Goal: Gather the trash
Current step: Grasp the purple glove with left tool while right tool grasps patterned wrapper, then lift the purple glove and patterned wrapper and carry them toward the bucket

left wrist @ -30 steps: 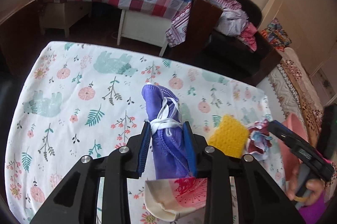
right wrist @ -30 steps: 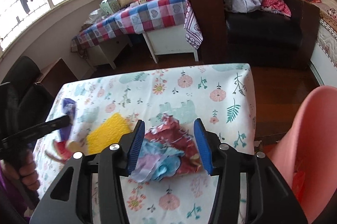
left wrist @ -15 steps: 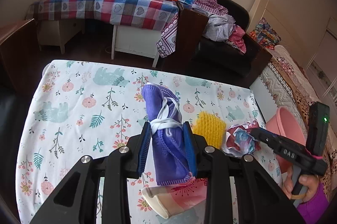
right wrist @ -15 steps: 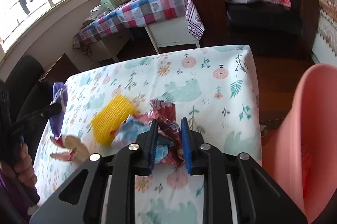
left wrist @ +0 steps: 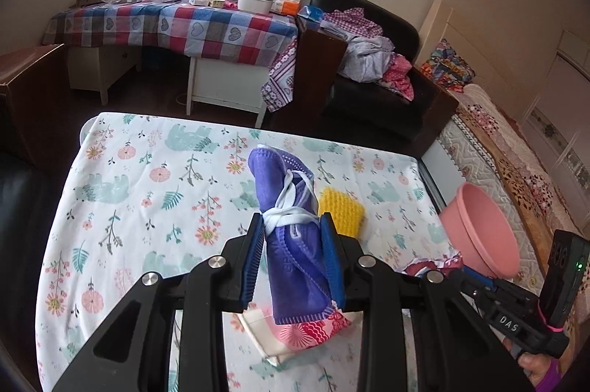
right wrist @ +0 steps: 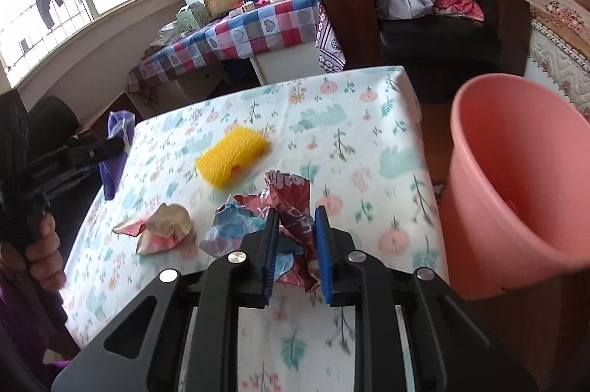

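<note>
My left gripper [left wrist: 293,257] pinches a rolled purple cloth [left wrist: 291,237] tied with a white cord, low in the centre of the left wrist view, held over the floral tablecloth [left wrist: 155,193]. My right gripper [right wrist: 295,248] is clamped on a crumpled red and blue wrapper [right wrist: 284,207], at lower centre of the right wrist view. A pink bucket [right wrist: 516,185] fills the right edge of that frame, just beside the table. A yellow sponge [right wrist: 232,158] lies mid-frame on the cloth, and a crushed paper cup [right wrist: 162,226] sits to its lower left, apart from the wrapper.
</note>
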{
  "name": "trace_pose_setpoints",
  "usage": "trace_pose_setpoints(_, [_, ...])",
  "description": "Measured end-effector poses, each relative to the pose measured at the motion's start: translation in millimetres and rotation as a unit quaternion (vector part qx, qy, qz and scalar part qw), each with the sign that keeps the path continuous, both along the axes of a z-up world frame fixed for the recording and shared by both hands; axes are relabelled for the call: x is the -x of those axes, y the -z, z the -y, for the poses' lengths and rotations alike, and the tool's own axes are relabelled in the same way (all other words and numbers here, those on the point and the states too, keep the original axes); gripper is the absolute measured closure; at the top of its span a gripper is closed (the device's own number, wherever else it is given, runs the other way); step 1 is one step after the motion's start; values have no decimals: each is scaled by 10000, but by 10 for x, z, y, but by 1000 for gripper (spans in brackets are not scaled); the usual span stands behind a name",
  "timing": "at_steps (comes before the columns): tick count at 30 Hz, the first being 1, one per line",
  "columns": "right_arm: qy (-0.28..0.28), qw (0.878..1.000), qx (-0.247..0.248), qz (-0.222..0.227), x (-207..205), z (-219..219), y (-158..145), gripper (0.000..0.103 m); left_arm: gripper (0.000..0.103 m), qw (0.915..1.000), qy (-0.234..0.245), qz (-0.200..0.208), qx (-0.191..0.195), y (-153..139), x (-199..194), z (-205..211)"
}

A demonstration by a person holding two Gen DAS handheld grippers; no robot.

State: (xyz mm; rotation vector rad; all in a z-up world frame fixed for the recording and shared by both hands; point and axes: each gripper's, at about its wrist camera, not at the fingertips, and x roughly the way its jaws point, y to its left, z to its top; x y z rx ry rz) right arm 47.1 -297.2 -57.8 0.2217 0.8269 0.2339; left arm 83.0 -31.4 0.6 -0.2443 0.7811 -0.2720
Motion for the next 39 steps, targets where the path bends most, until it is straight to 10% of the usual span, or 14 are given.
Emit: trace_pose_setpoints(39, [-411,9988,275,-14,980,-9,69,86,73,9969,748,214,-135,-90,824,413])
